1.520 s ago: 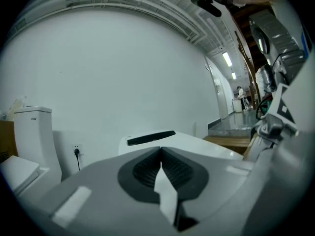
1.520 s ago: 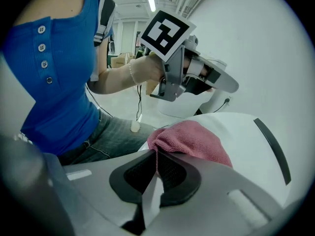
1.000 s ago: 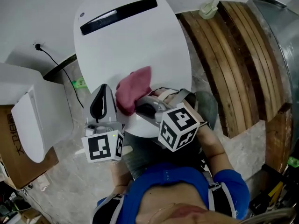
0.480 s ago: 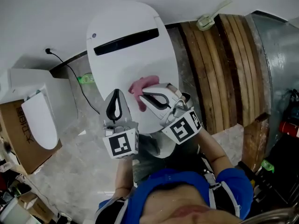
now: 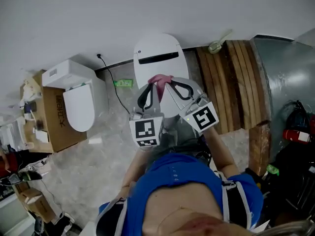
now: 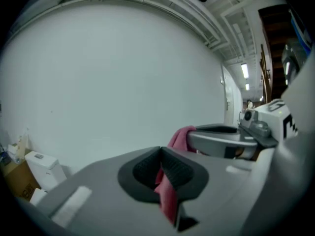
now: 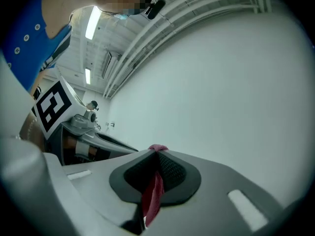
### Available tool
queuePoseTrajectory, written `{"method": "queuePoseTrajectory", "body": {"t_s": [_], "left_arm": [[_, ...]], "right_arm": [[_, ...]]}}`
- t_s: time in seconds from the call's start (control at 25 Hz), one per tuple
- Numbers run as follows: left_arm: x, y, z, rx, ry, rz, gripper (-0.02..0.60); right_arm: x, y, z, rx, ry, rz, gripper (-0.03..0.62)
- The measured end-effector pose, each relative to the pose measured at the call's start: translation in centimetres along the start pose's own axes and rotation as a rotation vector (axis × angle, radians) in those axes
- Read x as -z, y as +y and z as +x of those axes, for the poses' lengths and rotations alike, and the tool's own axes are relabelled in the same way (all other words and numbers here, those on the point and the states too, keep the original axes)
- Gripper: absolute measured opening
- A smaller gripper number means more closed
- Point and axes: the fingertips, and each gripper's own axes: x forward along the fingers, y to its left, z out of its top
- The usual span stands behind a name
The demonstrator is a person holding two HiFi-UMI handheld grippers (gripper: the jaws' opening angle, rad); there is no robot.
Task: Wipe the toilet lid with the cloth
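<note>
Gripping: left gripper [image 6: 161, 167] and right gripper [image 7: 156, 167] each clamped tight on cloth [image 5: 160, 78]
Cloth: pink, bunched, held between both tips above toilet lid [image 5: 158, 58]
Lid: white, down
Writing: cardboard box [image 5: 56, 124] print, unreadable

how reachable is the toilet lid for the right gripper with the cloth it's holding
Probably yes: nothing shows between the cloth and the closed toilet lid beyond it. The right gripper is shut on the cloth, but so is the left gripper, so both would likely have to move together.
</note>
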Motion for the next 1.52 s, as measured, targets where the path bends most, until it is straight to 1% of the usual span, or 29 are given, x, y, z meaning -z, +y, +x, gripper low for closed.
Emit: {"method": "queuePoseTrajectory", "body": {"t_s": [0.08, 0.2, 0.36, 0.52, 0.64, 0.8, 0.88, 1.0, 1.04, 1.08, 1.2, 1.28, 1.36, 1.52], "left_arm": [[-2.6, -0.5, -2.4, -0.008, -0.033, -0.01, 0.001], [-3.8, -1.7, -6.0, -0.01, -0.062, -0.005, 0.0], [-4.3, -3.3, -10.3, 0.002, -0.115, 0.012, 0.0], [-3.3, -5.5, -13.4, 0.0, -0.129, 0.049, 0.0], [-3.5, -6.7, -14.5, -0.003, -0.149, 0.048, 0.0], [-3.8, -8.2, -14.7, -0.022, -0.163, 0.05, 0.0], [-4.0, -10.6, -14.5, -0.023, -0.162, 0.047, 0.0], [-4.3, -16.1, -14.9, -0.029, -0.166, 0.046, 0.0], [-4.5, -17.1, -15.1, -0.032, -0.171, 0.047, 0.0], [-4.7, -17.4, -15.1, -0.037, -0.172, 0.044, 0.0], [-4.6, -16.4, -14.8, -0.05, -0.167, 0.028, 0.0], [-4.5, -16.3, -14.9, -0.066, -0.168, 0.031, 0.0], [-4.3, -17.0, -15.3, -0.084, -0.169, 0.04, 0.0], [-4.3, -18.2, -15.9, -0.105, -0.178, 0.048, 0.0]], "right_arm": [[-3.4, 1.2, -1.5, 0.011, -0.012, -0.037, 0.011], [-5.9, 3.8, -4.1, 0.023, -0.036, -0.053, 0.011], [-6.4, 6.6, -6.7, 0.054, -0.073, -0.071, 0.011], [-5.4, 8.8, -10.2, 0.068, -0.063, -0.038, 0.011], [-5.7, 9.3, -11.8, 0.068, -0.071, -0.047, 0.011], [-6.6, 8.9, -13.1, 0.024, -0.106, -0.049, 0.011], [-7.0, 8.0, -15.0, 0.006, -0.129, -0.055, 0.011], [-7.4, 6.3, -19.6, -0.015, -0.151, -0.045, 0.011], [-7.7, 6.1, -20.4, -0.022, -0.157, -0.042, 0.011], [-7.8, 5.9, -20.6, -0.028, -0.157, -0.041, 0.011], [-7.8, 6.0, -19.2, -0.042, -0.141, -0.025, 0.011], [-7.7, 6.0, -19.0, -0.049, -0.139, -0.014, 0.011], [-7.4, 6.0, -19.7, -0.055, -0.136, -0.012, 0.011], [-7.3, 6.1, -20.9, -0.079, -0.138, -0.048, 0.011]]}}
